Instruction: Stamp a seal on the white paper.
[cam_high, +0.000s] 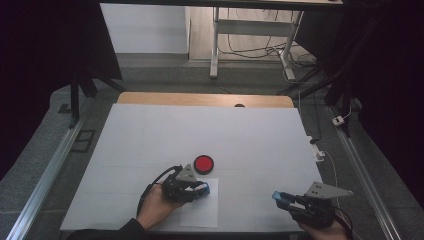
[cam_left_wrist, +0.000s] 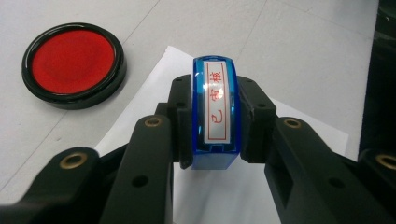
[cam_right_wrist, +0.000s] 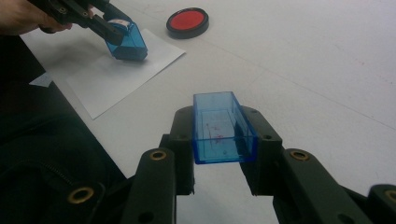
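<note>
We see the left gripper (cam_high: 202, 189) clamped on the translucent blue plastic stamp (cam_left_wrist: 215, 112), seemingly pressed to the white paper sheet (cam_high: 200, 212); the round red ink pad (cam_high: 204, 163) lies at twelve o'clock. The right gripper (cam_right_wrist: 224, 154) clasps the clear blue stamp cap (cam_right_wrist: 221, 127).

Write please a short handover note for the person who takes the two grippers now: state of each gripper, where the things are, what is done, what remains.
Left gripper: shut on the blue stamp, held on or just above the white paper sheet near the table's front edge; contact cannot be told.
Right gripper: shut on the empty blue stamp cap, held above the bare table at the right.
Red ink pad: open, just beyond the sheet.
Done: cap is off the stamp.
Left, probably: no print is visible on the sheet; press or lift and check, then recap the stamp.
</note>
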